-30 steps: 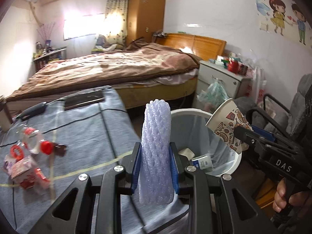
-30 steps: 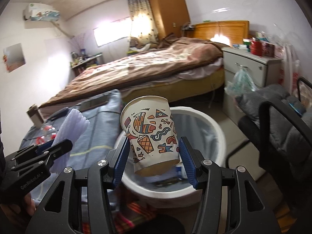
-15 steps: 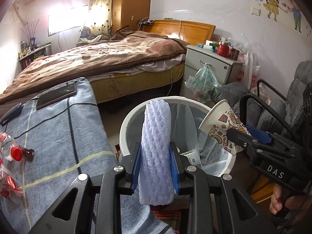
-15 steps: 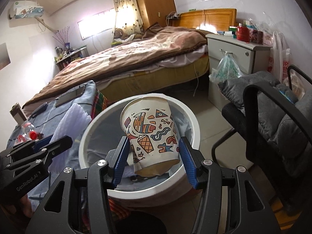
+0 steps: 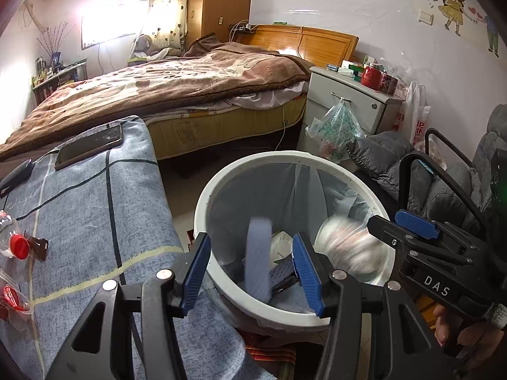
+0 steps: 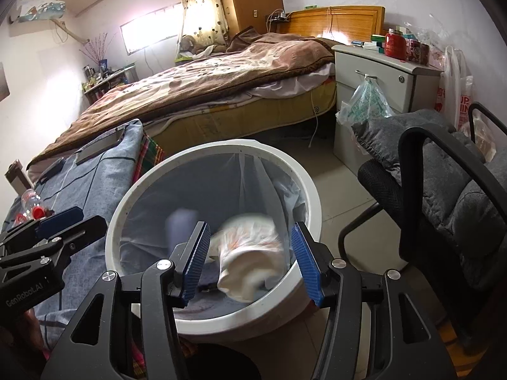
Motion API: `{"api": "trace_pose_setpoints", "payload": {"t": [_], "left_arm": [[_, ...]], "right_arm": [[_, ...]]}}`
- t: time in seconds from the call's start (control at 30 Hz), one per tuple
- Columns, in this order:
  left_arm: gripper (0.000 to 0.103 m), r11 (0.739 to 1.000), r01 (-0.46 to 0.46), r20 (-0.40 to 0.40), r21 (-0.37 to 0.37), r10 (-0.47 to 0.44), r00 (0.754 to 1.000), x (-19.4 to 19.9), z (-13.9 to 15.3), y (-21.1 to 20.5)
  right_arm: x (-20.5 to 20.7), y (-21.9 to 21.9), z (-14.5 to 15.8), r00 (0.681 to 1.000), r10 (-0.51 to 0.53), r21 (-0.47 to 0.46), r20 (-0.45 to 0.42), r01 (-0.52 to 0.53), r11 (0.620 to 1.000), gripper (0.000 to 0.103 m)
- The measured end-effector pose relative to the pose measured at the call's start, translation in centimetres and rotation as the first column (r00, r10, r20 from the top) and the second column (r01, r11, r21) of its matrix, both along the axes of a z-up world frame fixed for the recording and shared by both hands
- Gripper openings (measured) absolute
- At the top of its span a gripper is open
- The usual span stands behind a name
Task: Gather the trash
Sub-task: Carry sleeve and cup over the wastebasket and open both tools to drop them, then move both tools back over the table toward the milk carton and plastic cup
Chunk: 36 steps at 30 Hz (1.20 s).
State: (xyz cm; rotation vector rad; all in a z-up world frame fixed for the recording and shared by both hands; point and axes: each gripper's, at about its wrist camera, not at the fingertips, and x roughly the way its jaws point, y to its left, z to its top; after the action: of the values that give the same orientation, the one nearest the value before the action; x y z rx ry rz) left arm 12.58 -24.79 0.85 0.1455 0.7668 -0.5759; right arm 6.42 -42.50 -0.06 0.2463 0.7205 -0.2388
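both my tongs sit wide, holding nothing. left gripper (image 5: 253,264) over the white bin (image 5: 202,202): foam sleeve (image 5: 258,253) blurred between its fingers, inside the bin. right gripper (image 6: 252,259): paper cup (image 6: 250,256) blurred between its fingers, also in the bin.

Blue checked table (image 5: 95,209) carries a phone (image 5: 90,147) (dark) and red-capped bottles (image 5: 14,240).

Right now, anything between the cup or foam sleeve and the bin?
Nothing visible. Both grippers, left and right, are open over the bin. The foam sleeve and paper cup are motion-blurred, inside the rim, with only the liner and trash beneath them.
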Motion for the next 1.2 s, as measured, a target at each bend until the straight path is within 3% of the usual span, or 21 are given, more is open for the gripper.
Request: {"api": "trace_pose_setpoints", "payload": {"t": [0.7,1.2], "left_arm": [[0.061,0.996,-0.083,0.053,-0.043,0.085,0.995,-2.0,2.1,5.9],[0.061,0.98,-0.19,0.109,-0.062,0.196,0.975,-4.0,3.2,12.3]], "right_arm": [[-0.6,4.3,2.0,0.997,0.049,-0.039,0.064,-0.047,0.998,0.058],[-1.1,9.2,3.2,0.984,0.133,-0.065,0.122,-0.126,0.99,0.058]]}}
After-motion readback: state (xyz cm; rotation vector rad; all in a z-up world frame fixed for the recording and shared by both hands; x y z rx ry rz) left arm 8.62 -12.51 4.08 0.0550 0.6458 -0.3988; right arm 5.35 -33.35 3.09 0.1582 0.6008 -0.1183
